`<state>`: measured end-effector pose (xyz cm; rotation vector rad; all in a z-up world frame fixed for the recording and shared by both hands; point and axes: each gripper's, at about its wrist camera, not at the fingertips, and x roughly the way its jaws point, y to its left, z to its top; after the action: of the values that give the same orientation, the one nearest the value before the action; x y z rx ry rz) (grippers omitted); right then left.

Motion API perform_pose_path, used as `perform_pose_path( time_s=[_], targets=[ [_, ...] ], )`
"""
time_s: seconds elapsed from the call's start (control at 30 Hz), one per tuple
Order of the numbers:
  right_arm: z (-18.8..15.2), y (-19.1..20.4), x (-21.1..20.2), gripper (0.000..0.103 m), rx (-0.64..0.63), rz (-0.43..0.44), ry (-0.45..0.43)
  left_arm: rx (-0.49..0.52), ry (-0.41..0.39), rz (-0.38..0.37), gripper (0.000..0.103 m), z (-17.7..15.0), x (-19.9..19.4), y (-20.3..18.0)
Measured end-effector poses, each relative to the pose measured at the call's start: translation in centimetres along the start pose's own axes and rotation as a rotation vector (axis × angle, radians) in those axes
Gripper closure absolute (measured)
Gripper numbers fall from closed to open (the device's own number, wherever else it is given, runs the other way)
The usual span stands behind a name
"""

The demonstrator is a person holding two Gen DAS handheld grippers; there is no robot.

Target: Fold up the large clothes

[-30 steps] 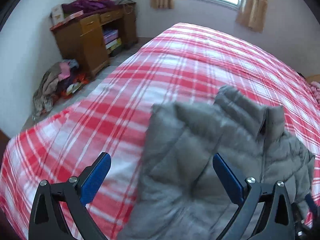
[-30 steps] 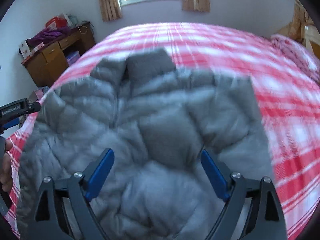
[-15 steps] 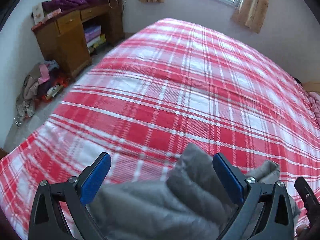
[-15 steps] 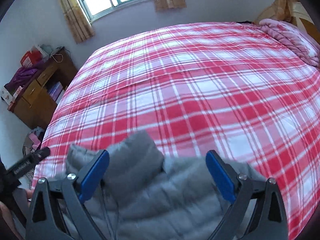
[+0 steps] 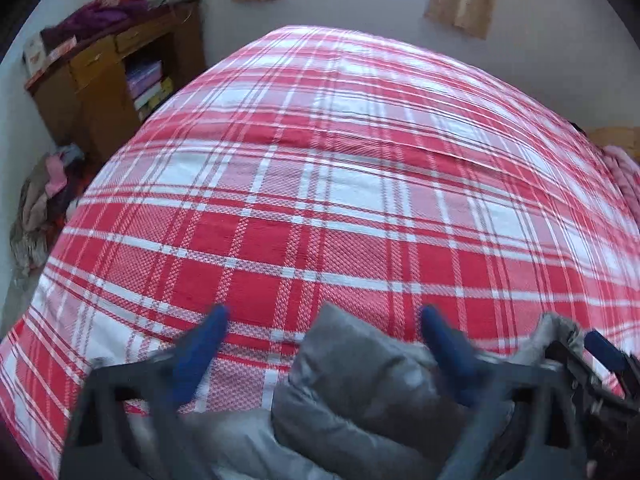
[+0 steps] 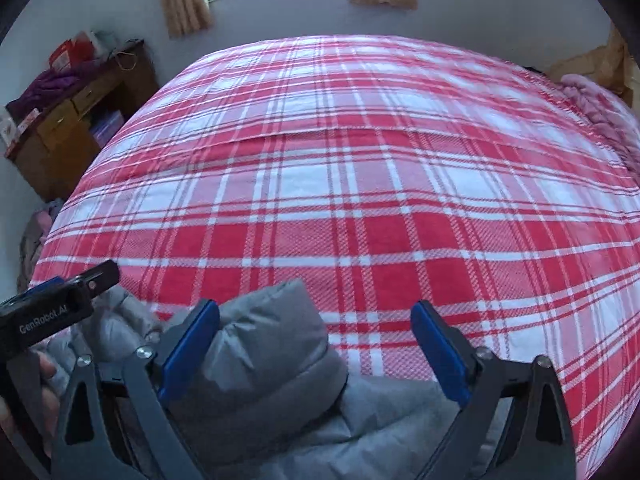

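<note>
Grey quilted down jacket (image 6: 264, 360) was bunched at the plaid bed's (image 6: 360, 184) near edge; both the left gripper (image 5: 322, 344) and right gripper (image 6: 316, 340) were spread, holding nothing. Slippery padding could slide floorward.

A bed (image 5: 340, 184) under a red-and-white checked cover carries a grey padded jacket (image 6: 272, 364) bunched at its near edge

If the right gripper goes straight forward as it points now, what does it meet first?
Probably the raised fold of the gray puffer jacket between the open fingers of the right gripper; beyond it, only the plaid bedspread. Depth is unclear.
</note>
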<state>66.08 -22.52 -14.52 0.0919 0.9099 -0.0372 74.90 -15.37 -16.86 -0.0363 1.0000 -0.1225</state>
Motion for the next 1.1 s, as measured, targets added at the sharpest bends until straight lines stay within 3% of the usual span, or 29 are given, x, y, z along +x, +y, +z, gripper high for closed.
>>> perform_pose_path(
  time_s=[0.03, 0.07, 0.17, 0.53, 0.73, 0.9, 1.1],
  targets=[
    [-0.1, 0.0, -0.1, 0.027, -0.006, 0.014, 0.007, 0.01, 0.02, -0.043, 0.059, -0.2, 0.0, -0.1],
    [-0.2, 0.0, -0.2, 0.043, -0.013, 0.028, 0.013, 0.021, 0.048, -0.094, 0.078, -0.6, -0.1, -0.2],
    [-0.7, -0.2, -1.5, 0.088, -0.037, 0.062, 0.017, 0.082, 0.008, -0.084, 0.093, -1.6, -2.1, -0.4],
    [-5.3, -0.2, -9.3, 0.096, -0.16, 0.078, -0.067, 0.139, -0.156, -0.135, 0.098, -8.6, -11.7, 3.5],
    [-8.9, -1.2, -10.2, 0.097, -0.154, 0.066, -0.108, 0.147, -0.146, -0.113, 0.099, -12.1, -10.6, 3.9],
    [-11.1, -2.3, -8.6, 0.098, -0.141, 0.045, -0.081, 0.179, -0.115, -0.059, 0.099, -14.2, -8.2, 3.2],
    [-12.4, -2.7, -6.2, 0.098, -0.147, 0.006, -0.044, 0.227, -0.139, 0.005, 0.098, -14.9, -7.7, 2.3]
  ],
)
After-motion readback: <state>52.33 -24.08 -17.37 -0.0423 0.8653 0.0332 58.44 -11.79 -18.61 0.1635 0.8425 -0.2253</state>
